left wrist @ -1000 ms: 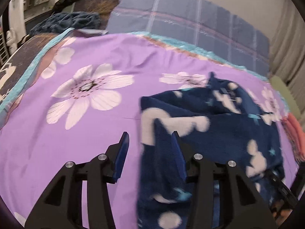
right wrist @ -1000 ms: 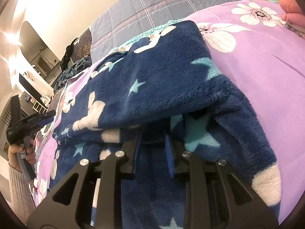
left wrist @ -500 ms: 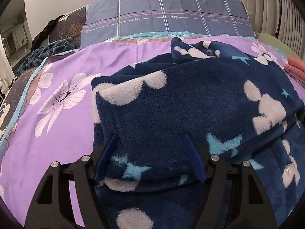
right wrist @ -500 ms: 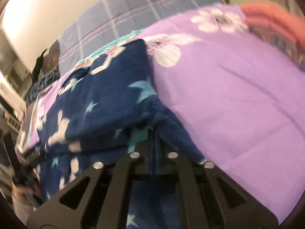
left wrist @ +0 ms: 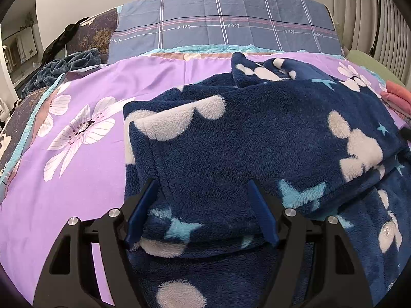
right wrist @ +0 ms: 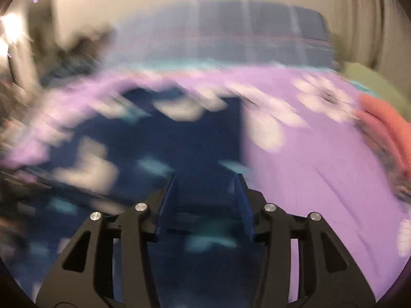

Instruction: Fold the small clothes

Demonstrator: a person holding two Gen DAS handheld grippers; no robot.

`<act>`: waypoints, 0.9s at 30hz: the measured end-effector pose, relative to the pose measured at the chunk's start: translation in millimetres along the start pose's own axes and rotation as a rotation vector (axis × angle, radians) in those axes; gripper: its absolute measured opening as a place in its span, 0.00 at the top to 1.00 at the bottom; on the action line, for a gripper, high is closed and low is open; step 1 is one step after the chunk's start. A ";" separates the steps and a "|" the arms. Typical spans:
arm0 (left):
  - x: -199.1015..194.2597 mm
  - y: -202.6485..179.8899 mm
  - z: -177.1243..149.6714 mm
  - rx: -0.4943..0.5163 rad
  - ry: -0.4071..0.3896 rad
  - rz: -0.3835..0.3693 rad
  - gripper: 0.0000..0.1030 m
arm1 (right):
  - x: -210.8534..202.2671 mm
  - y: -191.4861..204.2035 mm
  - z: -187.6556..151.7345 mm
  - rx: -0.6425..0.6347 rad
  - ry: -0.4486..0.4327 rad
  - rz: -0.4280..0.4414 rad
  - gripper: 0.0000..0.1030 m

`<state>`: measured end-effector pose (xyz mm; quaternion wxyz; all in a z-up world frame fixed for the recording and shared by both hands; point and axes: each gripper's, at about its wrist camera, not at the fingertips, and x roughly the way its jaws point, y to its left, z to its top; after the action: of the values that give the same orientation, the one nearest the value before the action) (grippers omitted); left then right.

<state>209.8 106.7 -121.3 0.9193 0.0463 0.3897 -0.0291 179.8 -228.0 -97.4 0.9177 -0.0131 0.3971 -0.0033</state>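
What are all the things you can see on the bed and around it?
fleece garment: one, navy with white blobs and teal stars, folded over itself on the purple sheet
bedsheet: one, purple with white flowers, covering the bed
pillow: one, grey-blue with checked lines, at the head of the bed
dark blanket: one, dark blue, bunched at the far left corner
folded cloth: one stack, coral pink, at the right edge
left gripper: one, black with blue pads, open around the garment's near fold
right gripper: one, black with blue pads, jaws opening over the garment, view blurred
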 end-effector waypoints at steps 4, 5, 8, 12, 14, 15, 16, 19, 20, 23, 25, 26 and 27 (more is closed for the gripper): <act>-2.0 2.6 0.0 -0.011 -0.002 -0.021 0.27 | 19.8 -38.5 -13.0 0.176 0.112 0.124 0.53; -3.6 4.5 1.2 -0.018 0.000 -0.026 0.27 | 17.4 -37.5 -12.7 0.168 0.114 0.112 0.53; -20.7 17.9 13.8 -0.142 -0.015 -0.122 0.27 | 12.2 -23.0 -16.9 0.079 0.079 0.050 0.51; -32.0 31.9 59.0 -0.245 -0.090 -0.240 0.29 | 16.0 -33.6 -18.6 0.132 0.080 0.103 0.49; -12.7 23.5 84.9 -0.179 -0.071 -0.205 0.35 | 18.0 -38.1 -21.8 0.159 0.074 0.131 0.48; -0.5 18.1 95.7 -0.155 -0.050 -0.200 0.41 | 17.0 -39.1 -23.0 0.164 0.066 0.136 0.48; 24.8 13.0 112.0 -0.148 0.003 -0.204 0.42 | 17.0 -37.5 -24.1 0.161 0.061 0.132 0.48; 77.2 6.0 136.0 -0.202 0.130 -0.257 0.42 | 16.8 -33.4 -23.1 0.149 0.052 0.117 0.48; 90.8 3.3 139.4 -0.227 0.163 -0.279 0.41 | 17.2 -32.6 -22.6 0.148 0.051 0.117 0.48; 114.8 -5.3 139.8 -0.280 0.210 -0.351 0.60 | 17.9 -34.1 -22.9 0.154 0.053 0.126 0.47; 114.0 -10.3 138.2 -0.242 0.214 -0.360 0.90 | 18.0 -34.6 -23.0 0.156 0.052 0.130 0.47; 110.1 -7.8 136.2 -0.226 0.199 -0.334 0.91 | 17.3 -33.9 -23.5 0.156 0.051 0.130 0.46; 107.4 -2.3 134.1 -0.217 0.190 -0.302 0.91 | 16.6 -33.1 -23.7 0.155 0.050 0.129 0.46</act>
<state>380.0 88.0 -105.9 0.8633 -0.1093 0.4779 -0.1199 174.0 -261.8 -124.9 0.9039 0.0839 0.4186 0.0248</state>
